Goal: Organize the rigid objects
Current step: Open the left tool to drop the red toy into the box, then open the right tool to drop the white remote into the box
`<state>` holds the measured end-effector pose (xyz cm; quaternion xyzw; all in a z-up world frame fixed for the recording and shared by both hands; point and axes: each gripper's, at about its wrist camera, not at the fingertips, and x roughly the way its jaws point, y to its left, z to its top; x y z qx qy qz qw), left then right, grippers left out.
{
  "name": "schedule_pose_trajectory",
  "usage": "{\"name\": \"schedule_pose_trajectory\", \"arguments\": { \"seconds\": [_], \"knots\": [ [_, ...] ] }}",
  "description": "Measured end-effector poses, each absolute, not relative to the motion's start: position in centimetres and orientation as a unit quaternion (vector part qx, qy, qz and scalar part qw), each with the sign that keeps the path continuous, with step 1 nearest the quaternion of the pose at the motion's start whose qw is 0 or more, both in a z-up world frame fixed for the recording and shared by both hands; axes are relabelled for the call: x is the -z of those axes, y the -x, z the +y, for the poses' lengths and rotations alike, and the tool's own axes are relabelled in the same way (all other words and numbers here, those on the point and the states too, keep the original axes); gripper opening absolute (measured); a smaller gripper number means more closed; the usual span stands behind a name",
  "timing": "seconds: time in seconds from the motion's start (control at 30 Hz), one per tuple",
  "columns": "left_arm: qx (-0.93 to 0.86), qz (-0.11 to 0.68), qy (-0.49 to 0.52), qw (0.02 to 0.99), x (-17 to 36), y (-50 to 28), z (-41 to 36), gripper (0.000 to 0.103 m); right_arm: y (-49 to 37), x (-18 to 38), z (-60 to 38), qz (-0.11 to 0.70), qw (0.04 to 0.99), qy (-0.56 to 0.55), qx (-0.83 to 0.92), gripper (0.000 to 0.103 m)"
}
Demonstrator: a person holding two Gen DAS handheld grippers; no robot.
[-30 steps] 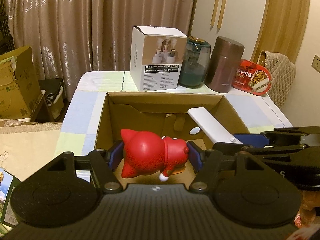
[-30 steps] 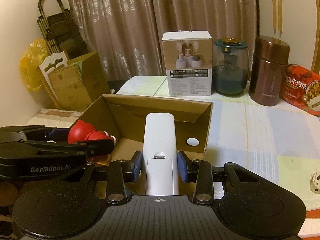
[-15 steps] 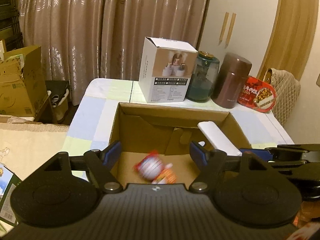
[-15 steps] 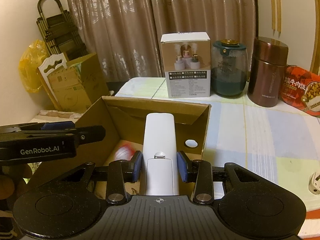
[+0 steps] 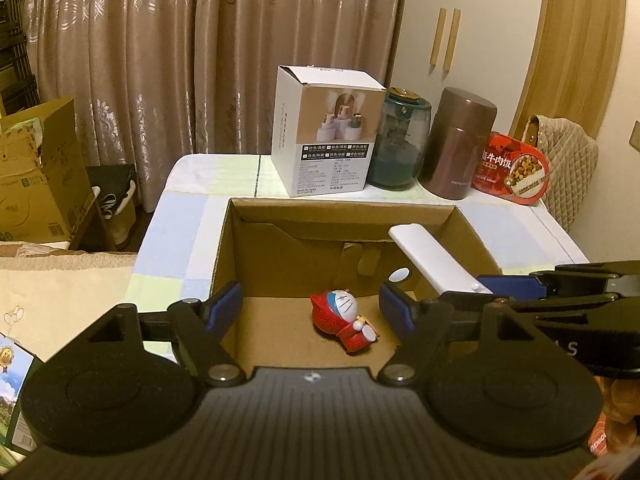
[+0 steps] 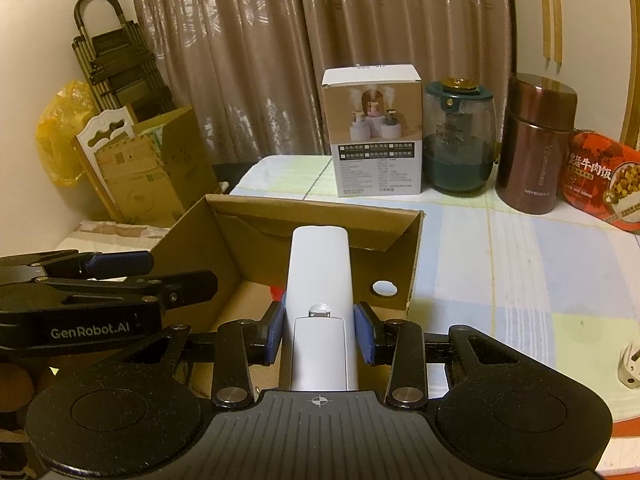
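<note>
the left gripper point(image 5: 310, 308) is held over the near edge of an open cardboard box point(image 5: 340, 210), with its jaws spread wide and nothing between them. on the box floor, below and beyond the jaws, a small red toy figure point(image 5: 344, 318) with a blue and white face is seen lying on its side, apart from both blue pads point(image 5: 226, 306).

the right gripper point(image 6: 320, 332) is seen with its jaws pinching a white remote-like device point(image 6: 320, 280) at its lower half; the blue pads are pressed against its 2 sides. the device is pointed forward over the box point(image 6: 316, 208), its far end reaching toward the back wall. in the left wrist view the same device point(image 5: 432, 256) is seen above the right side of the box, tilted, with the right gripper point(image 5: 508, 284) coming in from the right.

the box is set on a surface point(image 6: 520, 260) covered with a pale checked cloth. behind it, 4 things are lined up along the back: a white product carton point(image 6: 376, 132), a dark green glass jar point(image 6: 458, 136), a brown metal canister point(image 6: 536, 148) and a red food package point(image 6: 604, 180). a white plug point(image 6: 630, 362) is seen at the right edge of the surface.
</note>
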<state>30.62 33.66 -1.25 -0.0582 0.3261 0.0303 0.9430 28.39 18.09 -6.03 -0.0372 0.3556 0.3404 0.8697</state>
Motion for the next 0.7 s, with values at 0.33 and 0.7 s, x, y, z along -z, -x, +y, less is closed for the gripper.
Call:
{"name": "schedule_pose_trajectory", "arguments": {
  "seconds": [0.33,0.7],
  "knots": [
    [-0.026,0.331,0.057,0.942,1.55,-30.75,33.53,0.071,-28.58,6.15,18.24,0.361,0.869,0.032,-0.336,0.035],
    [-0.023,0.333,0.057,0.941,1.67,-30.79,33.38,0.071,-28.64,6.12,18.21,0.362,0.871,0.028,-0.331,0.035]
  ]
}}
